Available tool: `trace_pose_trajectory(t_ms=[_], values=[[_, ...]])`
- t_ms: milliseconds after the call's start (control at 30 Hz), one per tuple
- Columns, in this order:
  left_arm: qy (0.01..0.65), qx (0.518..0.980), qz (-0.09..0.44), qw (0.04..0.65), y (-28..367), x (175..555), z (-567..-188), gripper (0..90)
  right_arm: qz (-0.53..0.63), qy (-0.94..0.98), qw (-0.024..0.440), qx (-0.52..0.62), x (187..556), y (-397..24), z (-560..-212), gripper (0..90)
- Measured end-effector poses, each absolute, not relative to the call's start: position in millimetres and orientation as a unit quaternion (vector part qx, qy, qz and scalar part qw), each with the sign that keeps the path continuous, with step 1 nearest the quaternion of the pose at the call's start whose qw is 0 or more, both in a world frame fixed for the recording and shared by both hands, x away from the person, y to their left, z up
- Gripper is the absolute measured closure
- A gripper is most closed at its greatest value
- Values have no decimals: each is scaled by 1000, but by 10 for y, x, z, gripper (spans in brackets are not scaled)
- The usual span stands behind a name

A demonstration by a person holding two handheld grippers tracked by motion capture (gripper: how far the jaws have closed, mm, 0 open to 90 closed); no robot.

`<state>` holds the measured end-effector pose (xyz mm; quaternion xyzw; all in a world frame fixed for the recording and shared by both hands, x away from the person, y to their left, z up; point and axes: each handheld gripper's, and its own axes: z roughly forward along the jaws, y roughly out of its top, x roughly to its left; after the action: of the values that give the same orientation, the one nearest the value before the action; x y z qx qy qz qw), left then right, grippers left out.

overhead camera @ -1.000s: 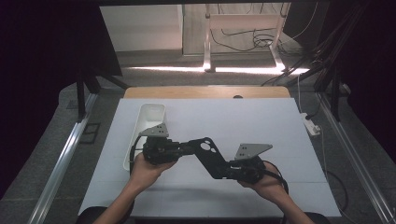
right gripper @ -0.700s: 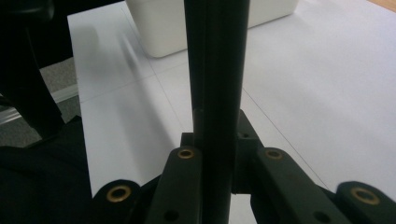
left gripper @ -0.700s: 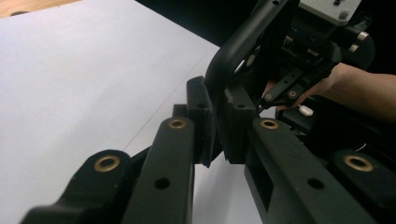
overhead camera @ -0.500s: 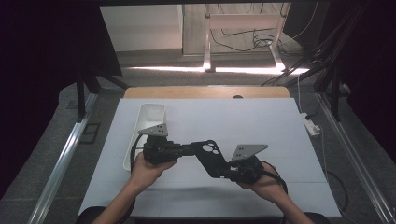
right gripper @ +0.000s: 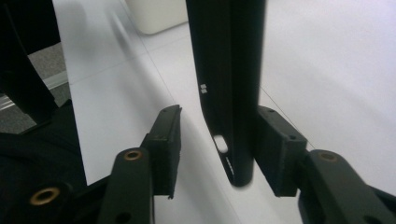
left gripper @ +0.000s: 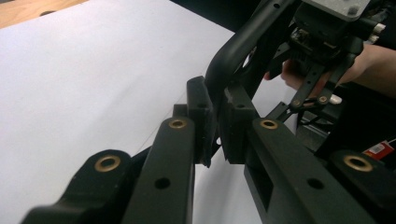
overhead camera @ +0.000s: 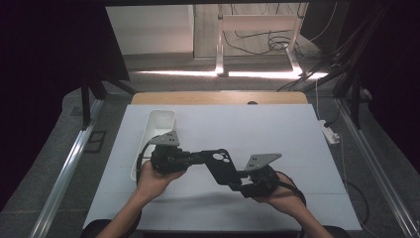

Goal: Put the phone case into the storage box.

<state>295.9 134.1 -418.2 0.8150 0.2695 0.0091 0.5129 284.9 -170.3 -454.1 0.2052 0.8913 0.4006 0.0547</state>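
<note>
Black phone case point(overhead camera: 221, 166) hangs between my two claws above the white table point(overhead camera: 277, 129). My left claw point(left gripper: 214, 140) is pinched tight on its curved edge. My right claw point(right gripper: 219, 149) stands wide around its other end: the case point(right gripper: 229, 84) touches the right pad, well clear of the left. Beyond my left claw sits a white tray point(overhead camera: 158, 124).

The high view looks forward and down over the white table point(overhead camera: 277, 129), while both gripper views skim close above it.
</note>
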Motion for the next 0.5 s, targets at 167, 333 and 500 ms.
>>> trace_pose_trajectory(t_ms=[167,333,500], values=[[273,817,15,508,1381,2973,-4166,832,393,890,53,226,2892,-1777,-4524,407],[273,821,20,502,1421,2985,-4158,832,371,896,60,237,2901,-1809,-4555,345],[275,822,25,498,1466,2996,-4140,832,366,892,71,254,2882,-1885,-4541,244]])
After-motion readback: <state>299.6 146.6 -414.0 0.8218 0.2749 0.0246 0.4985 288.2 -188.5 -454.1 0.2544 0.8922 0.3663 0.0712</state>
